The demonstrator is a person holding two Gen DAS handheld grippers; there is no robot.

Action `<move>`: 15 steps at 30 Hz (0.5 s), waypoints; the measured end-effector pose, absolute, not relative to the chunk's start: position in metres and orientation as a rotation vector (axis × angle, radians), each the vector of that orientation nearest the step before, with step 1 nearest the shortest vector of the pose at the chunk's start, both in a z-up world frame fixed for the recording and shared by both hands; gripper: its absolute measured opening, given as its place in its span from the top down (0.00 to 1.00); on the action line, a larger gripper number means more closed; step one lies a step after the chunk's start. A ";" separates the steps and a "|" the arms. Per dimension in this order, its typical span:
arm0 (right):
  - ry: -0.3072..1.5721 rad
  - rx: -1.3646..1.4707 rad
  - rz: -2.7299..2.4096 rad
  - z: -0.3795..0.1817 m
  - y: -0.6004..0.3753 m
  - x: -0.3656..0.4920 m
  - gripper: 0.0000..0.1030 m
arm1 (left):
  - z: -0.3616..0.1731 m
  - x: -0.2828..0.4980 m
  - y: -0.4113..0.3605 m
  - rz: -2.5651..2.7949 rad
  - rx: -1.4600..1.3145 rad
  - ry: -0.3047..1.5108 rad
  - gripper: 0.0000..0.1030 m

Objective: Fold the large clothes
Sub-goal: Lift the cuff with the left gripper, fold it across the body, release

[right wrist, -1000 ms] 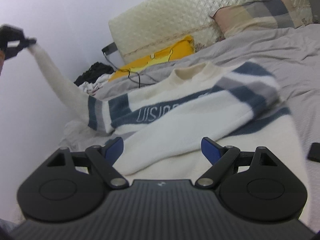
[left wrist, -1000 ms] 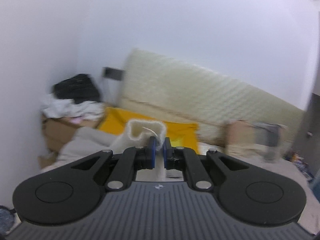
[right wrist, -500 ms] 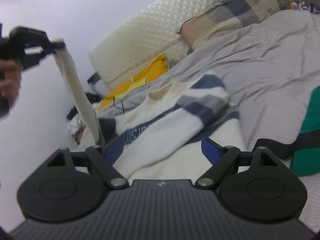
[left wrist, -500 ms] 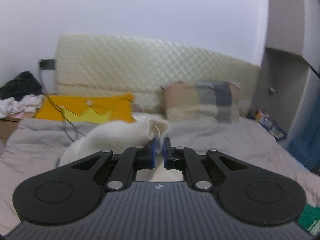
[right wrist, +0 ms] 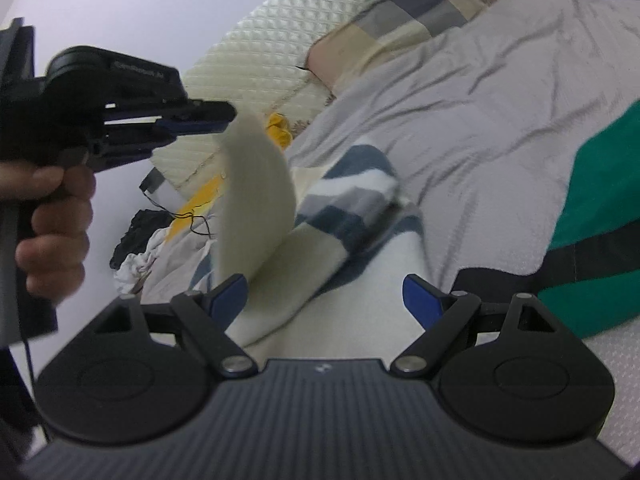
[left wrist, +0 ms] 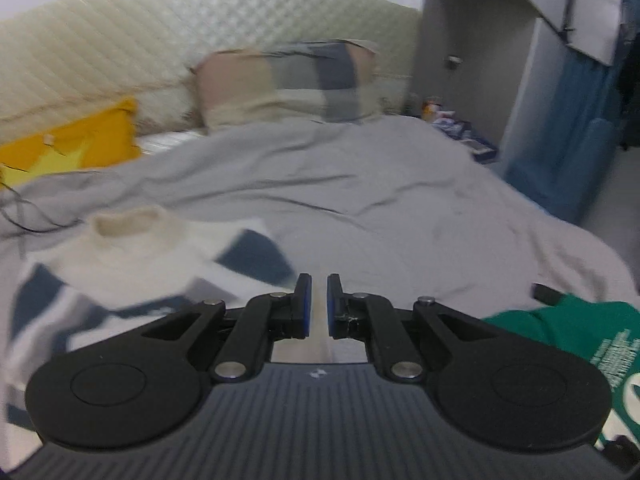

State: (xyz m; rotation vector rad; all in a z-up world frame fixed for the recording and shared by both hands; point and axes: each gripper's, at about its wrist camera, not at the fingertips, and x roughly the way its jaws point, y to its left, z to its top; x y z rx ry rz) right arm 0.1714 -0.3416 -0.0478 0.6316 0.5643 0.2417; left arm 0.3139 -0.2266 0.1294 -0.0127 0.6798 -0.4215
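A cream sweater (left wrist: 132, 256) with blue and grey stripes lies on the grey bed sheet (left wrist: 400, 200). In the right wrist view its long cream sleeve (right wrist: 256, 200) arcs up from the body to the tips of my left gripper (right wrist: 228, 118), which a hand (right wrist: 56, 220) holds above the sweater's left side. From its own camera, the left gripper (left wrist: 319, 304) shows pads almost together and no cuff above them. My right gripper (right wrist: 324, 292) stands open over the sweater's cream body (right wrist: 360, 300), with nothing pinched. The other striped sleeve (right wrist: 352, 188) lies folded across the chest.
A green garment (right wrist: 600, 200) with a black band lies on the bed to the right. A checked pillow (left wrist: 288, 80) and a yellow pillow (left wrist: 80, 148) lean on the quilted headboard (left wrist: 120, 40). A clothes pile (right wrist: 136, 240) sits past the bed's far-left corner.
The left gripper swung right and down with the sleeve, from high at the far left to over the sweater. The cuff no longer shows above its pads. The right gripper shifted and rolled.
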 end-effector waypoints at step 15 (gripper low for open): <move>0.602 0.572 0.233 -0.053 -0.325 0.178 0.16 | 0.072 0.292 -0.098 -0.265 -0.057 0.665 0.71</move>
